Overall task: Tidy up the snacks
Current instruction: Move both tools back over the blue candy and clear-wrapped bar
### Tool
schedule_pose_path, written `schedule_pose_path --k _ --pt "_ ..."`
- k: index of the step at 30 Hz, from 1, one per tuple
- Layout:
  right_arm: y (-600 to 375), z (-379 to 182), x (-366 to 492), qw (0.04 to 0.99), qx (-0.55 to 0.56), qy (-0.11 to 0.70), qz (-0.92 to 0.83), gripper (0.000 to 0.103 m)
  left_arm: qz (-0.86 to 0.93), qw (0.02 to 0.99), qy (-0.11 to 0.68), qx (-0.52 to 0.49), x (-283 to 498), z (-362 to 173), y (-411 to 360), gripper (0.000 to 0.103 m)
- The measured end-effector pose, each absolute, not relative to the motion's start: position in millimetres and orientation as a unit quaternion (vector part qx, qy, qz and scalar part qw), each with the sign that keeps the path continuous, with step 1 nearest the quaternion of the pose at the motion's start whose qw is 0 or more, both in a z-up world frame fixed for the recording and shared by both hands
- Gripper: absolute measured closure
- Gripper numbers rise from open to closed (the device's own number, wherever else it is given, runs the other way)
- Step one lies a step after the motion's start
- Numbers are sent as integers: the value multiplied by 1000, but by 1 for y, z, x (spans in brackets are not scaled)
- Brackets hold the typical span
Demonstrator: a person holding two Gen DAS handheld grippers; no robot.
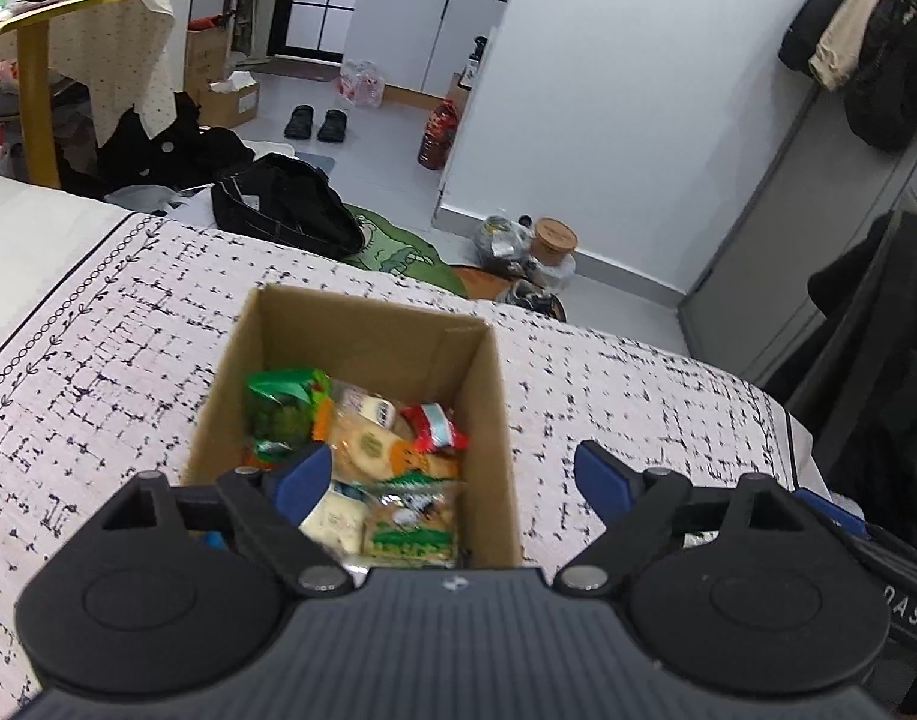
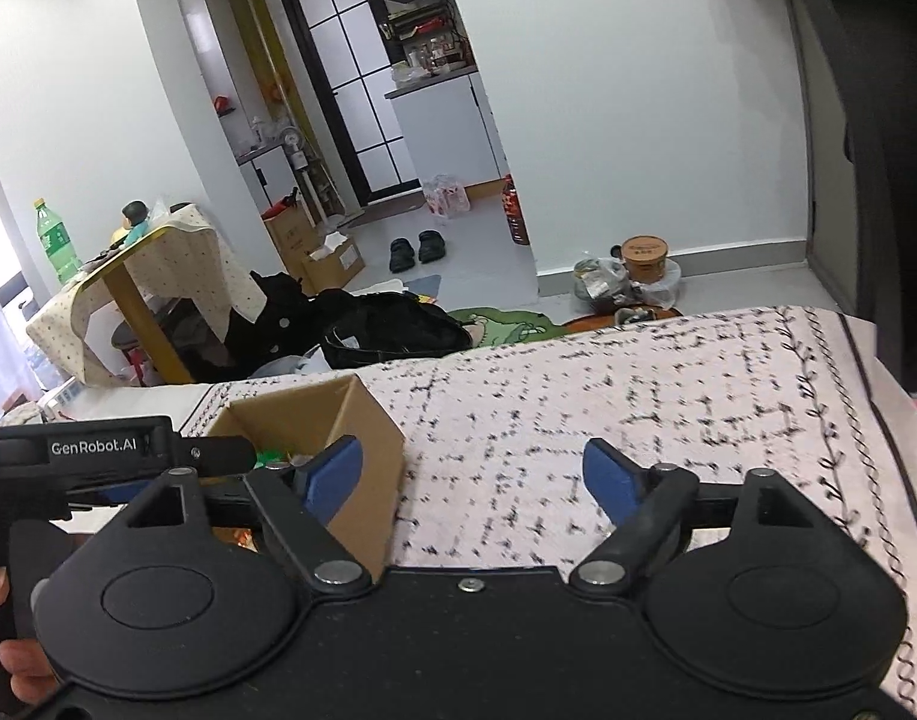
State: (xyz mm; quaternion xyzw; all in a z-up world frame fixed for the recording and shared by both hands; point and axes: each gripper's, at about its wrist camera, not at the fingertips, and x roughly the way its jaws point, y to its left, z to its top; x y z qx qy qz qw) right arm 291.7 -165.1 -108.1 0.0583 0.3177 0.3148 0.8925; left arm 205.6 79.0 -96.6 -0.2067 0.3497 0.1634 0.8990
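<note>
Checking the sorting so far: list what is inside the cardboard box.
The cardboard box holds a pile of wrapped snacks: a green packet, a red-and-white packet, pale biscuit packs and a green-trimmed cracker pack. Lower layers and the near corner are hidden behind the left gripper.

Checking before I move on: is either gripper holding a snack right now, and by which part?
Nothing is held. The left gripper is open over the box, and the right gripper is open over the cloth.

Both grippers, the left gripper (image 1: 452, 474) and the right gripper (image 2: 473, 474), have black ribbed bodies, round black discs, silver pivot screws and blue finger pads (image 1: 599, 483). White "GenRobot.AI" lettering marks the left one's side. Bare fingertips (image 2: 23, 669) show at the edge.
</note>
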Motion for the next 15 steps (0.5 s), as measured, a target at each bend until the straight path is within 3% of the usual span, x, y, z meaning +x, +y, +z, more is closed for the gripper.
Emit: schedule_pose_path --k 6,15 --pt "-185 -112 282 894 55 320 309 8 157 899 354 -202 201 -100 61 15" --pt "-212 -126 272 890 57 338 300 3 136 902 368 -180 195 -108 32 8"
